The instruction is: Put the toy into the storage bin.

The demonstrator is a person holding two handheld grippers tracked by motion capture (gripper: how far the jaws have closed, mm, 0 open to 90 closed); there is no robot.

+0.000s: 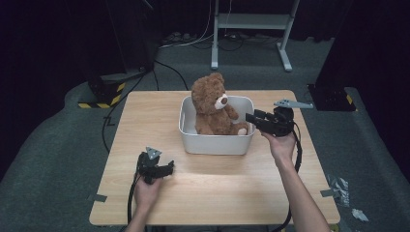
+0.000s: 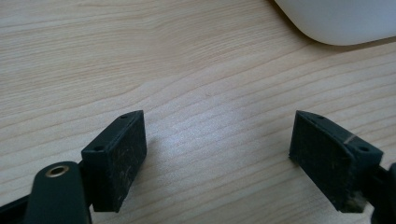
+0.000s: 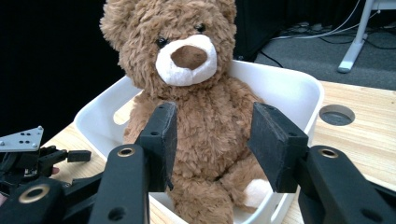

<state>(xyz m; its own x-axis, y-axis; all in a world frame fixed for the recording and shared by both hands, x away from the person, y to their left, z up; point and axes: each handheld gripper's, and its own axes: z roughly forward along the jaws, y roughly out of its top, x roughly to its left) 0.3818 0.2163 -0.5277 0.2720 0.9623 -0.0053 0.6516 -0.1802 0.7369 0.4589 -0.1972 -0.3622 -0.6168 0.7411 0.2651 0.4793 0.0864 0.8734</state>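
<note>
Teddy bear [image 3: 201, 116] seated upright in white bin [image 3: 299, 93], directly ahead of right gripper [image 3: 212, 140], jaws apart and empty; left gripper [image 1: 162, 169], also open, rests well away on table [image 1: 217, 193]

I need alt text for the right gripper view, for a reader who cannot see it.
A brown teddy bear sits upright in a white tub on a wooden table. The right gripper points at its belly, jaws apart and not touching it.
</note>
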